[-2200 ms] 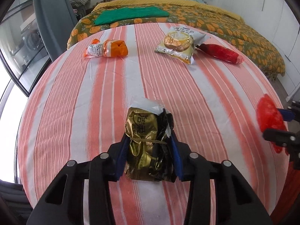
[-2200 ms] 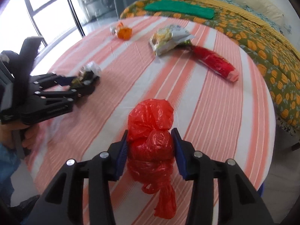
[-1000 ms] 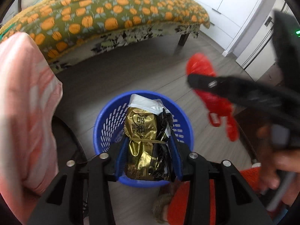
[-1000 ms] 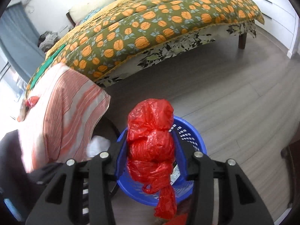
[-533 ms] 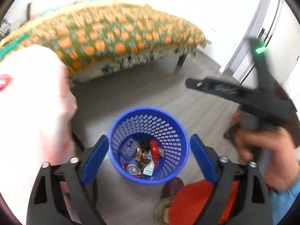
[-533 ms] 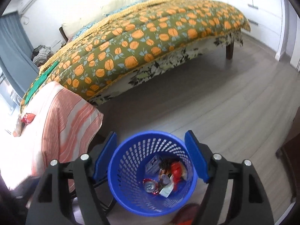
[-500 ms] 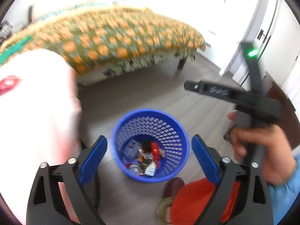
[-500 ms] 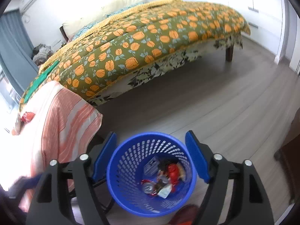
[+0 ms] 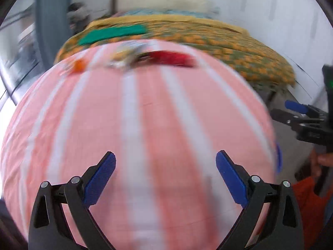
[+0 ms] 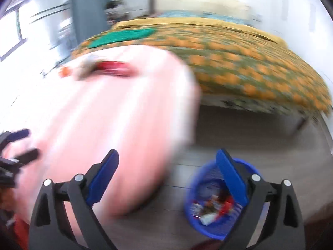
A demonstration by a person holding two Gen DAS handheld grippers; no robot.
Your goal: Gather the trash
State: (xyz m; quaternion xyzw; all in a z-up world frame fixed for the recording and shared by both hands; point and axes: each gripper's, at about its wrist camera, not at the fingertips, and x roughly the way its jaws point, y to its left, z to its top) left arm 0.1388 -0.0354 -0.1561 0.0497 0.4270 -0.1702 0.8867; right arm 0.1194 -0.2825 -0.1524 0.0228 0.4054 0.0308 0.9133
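both grippers empty; my left gripper (image 9: 164, 175) and right gripper (image 10: 166, 175) have their jaws spread wide, nothing between the ribbed blue pads. jaws have just been opening on both sides. left one hangs over the near part of the surface (image 9: 145, 125), a round top under a soft pink-and-white striped cloth; right one straddles the cloth's edge, with bare wood-look floor beyond.

blue basket (image 10: 220, 200) sits on the floor just beside the surface, low right in the right wrist view; perforated plastic wall, crumpled wrappers lying in its bottom. i judge it is placed there so drops need only a short swing off the edge.

remaining trash lies at the far edge of the surface: a long red packet (image 9: 172, 57), a pale crinkly snack bag (image 9: 127, 54) touching it, a small orange wrapper (image 9: 78, 65) apart to the left. heavy blur, so no finer detail. behind them, the bed (image 9: 229, 41) with orange-patterned cover.
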